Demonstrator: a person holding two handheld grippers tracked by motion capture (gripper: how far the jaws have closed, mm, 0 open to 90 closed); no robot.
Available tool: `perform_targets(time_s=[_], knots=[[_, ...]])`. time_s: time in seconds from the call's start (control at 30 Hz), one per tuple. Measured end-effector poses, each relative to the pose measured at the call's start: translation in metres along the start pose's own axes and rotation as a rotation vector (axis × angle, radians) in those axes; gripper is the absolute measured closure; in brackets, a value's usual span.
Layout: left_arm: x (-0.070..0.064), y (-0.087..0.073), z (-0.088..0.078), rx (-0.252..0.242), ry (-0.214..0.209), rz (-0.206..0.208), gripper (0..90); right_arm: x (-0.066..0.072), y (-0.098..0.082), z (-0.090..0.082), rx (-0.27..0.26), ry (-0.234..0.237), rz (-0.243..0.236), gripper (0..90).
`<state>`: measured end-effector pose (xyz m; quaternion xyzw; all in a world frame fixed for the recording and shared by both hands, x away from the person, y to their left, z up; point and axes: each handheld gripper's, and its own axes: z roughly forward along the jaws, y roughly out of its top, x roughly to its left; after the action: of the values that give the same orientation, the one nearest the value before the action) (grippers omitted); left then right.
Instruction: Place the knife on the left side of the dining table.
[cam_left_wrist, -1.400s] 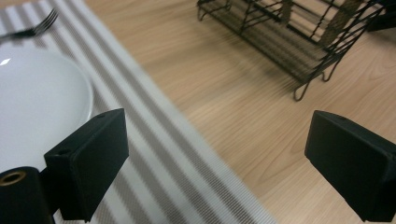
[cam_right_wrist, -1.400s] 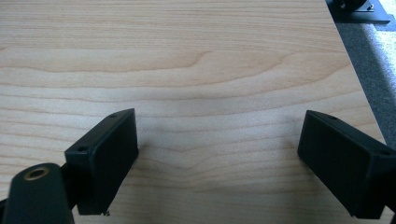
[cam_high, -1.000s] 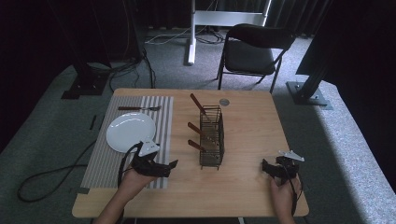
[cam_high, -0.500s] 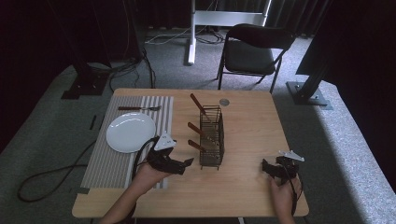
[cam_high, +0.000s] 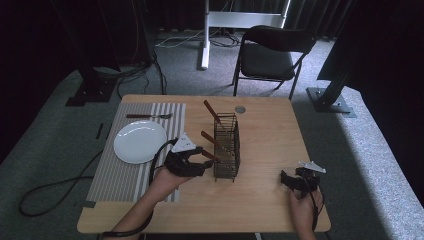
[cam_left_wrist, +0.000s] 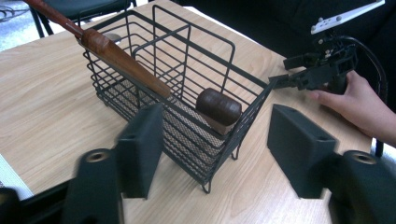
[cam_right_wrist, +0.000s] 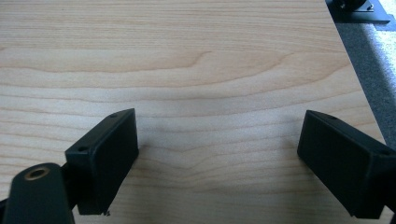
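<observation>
Since the earlier frame, the left gripper (cam_high: 204, 161) has moved from the striped placemat (cam_high: 131, 172) toward the wire basket (cam_high: 226, 147) and now sits just beside the basket's near left side. Its jaws have just been closing; in the left gripper view they stand apart with a brown wooden handle (cam_left_wrist: 218, 107) in line between them, but the pads do not press on it. That handle leans out over the basket's near end. A second, longer wooden handle (cam_left_wrist: 122, 59) lies across the basket rim, farther from the jaws.

On the placemat, at the table's left, are a white plate (cam_high: 139, 141) and, beyond it, a fork (cam_high: 148, 116). The basket stands upright near the centre of the wooden table (cam_high: 265, 130), with three wooden handles angled out toward the left.

At the right, the right gripper (cam_high: 287, 179) rests near the table's near right corner, well apart from the basket. Its jaws are spread wide with bare tabletop between them.
</observation>
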<state>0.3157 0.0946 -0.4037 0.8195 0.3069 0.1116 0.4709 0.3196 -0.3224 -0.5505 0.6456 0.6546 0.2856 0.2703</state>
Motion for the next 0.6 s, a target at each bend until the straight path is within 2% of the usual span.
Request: perform_targets(time_s=[0.07, 0.1, 0.17, 0.3, 0.33, 0.47, 0.5, 0.53, 0.6], knots=[[0.0007, 0.0000, 0.0017, -0.005, -0.010, -0.009, 47.4, 0.0000, 0.0000, 0.0000, 0.000, 0.000, 0.000, 11.6], [0.0011, 0.0003, 0.0024, 0.001, -0.014, -0.001, 49.1, 0.0000, 0.0000, 0.0000, 0.000, 0.000, 0.000, 11.6], [0.0029, 0.0010, 0.0033, -0.004, -0.026, -0.016, 51.1, -0.0001, 0.0000, 0.0000, -0.001, -0.001, -0.001, 11.6], [0.0032, 0.0028, 0.0043, -0.005, -0.041, -0.015, 53.7, -0.0001, 0.0000, 0.0001, -0.001, -0.001, -0.002, 11.6], [0.0028, 0.0031, 0.0045, -0.004, -0.029, -0.010, 55.5, -0.0001, 0.0000, 0.0001, -0.001, 0.000, -0.001, 11.6], [0.0039, 0.0044, 0.0048, 0.001, -0.047, 0.014, 65.3, -0.0001, 0.0000, 0.0000, 0.000, 0.000, -0.001, 11.6], [0.0046, 0.0043, 0.0049, 0.000, -0.060, 0.006, 67.1, 0.0000, 0.0000, 0.0000, 0.000, 0.000, -0.001, 11.6], [0.0049, 0.0041, 0.0052, 0.001, -0.051, -0.002, 70.2, -0.0001, 0.0000, 0.0001, 0.000, 0.000, -0.001, 11.7], [0.0060, 0.0040, 0.0052, 0.000, -0.062, 0.001, 72.7, -0.0001, 0.0000, 0.0001, 0.000, -0.001, -0.001, 11.6]])
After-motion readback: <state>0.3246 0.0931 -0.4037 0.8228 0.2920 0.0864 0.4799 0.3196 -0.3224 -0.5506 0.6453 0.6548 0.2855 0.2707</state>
